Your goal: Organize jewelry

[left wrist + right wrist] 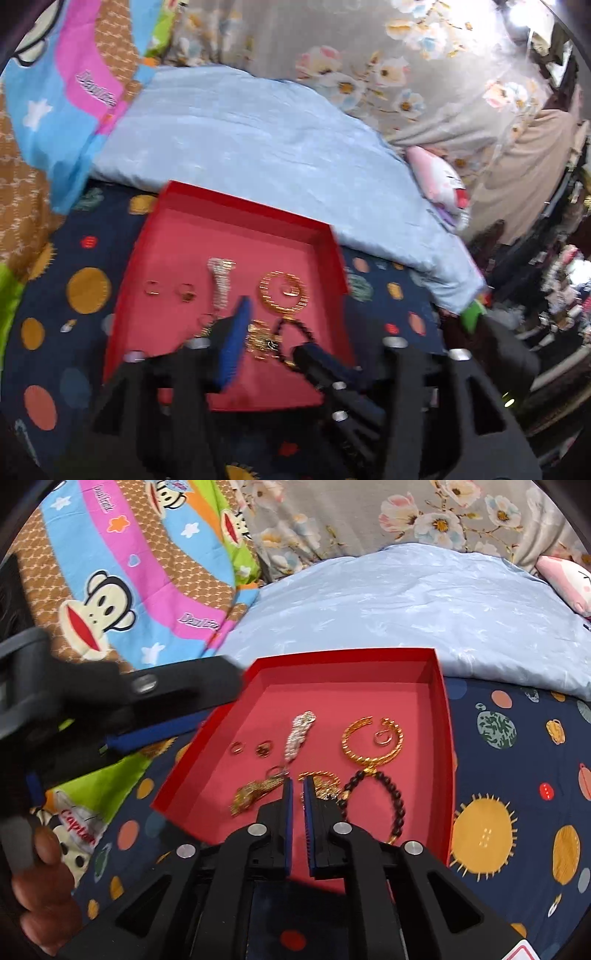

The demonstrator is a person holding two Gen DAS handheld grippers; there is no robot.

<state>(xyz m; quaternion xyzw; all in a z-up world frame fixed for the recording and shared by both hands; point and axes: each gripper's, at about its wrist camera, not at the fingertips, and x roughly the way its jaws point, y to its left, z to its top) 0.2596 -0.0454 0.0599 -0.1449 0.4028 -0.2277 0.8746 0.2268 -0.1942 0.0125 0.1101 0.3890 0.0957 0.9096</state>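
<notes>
A red tray point(441, 716) lies on a navy planet-print sheet and holds the jewelry. In it are two small gold rings point(236, 747), a silver bracelet point(299, 734), a gold bangle point(371, 744) with a small ring inside it, a dark bead bracelet point(373, 801) and a gold chain point(255, 794). My right gripper point(298, 794) hovers low over the tray's near part, its blue pads a narrow gap apart with only tray floor between them. My left gripper point(275, 350) is open and holds nothing. From the right wrist view its black finger point(177, 686) hangs raised beside the tray's left wall.
A pale blue pillow point(406, 602) lies right behind the tray. A bright cartoon-monkey blanket point(110, 590) fills the far left, floral fabric point(332, 513) the back. A pink plush toy point(565, 579) lies at the far right. A hand point(37, 878) grips the left tool's handle.
</notes>
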